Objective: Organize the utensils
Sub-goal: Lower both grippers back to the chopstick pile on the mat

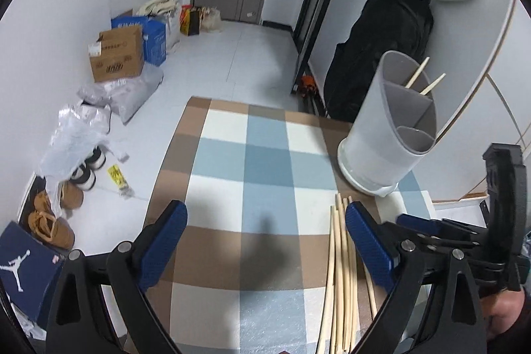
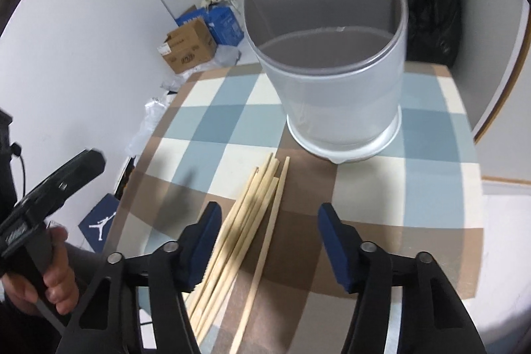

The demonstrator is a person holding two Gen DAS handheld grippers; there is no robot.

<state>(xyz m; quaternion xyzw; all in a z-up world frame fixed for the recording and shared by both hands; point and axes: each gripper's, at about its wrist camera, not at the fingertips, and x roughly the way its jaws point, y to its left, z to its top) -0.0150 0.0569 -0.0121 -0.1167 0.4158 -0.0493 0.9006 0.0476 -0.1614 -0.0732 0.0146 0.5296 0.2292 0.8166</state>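
Right wrist view: my right gripper [image 2: 269, 241] straddles the chopsticks [image 2: 245, 221] unclamped; my left gripper [image 1: 265, 238] gapes empty.

Cardboard box [image 1: 116, 55] and blue boxes [image 1: 154, 40] by the wall; tan shoes [image 1: 49, 223], perhaps boots, nearby.

Both wrist cameras looked steeply down along their fingers, close over the desk [image 1: 265, 155], sharing chopsticks [image 2: 252, 221] and holder [image 2: 332, 55] toward twelve o'clock.
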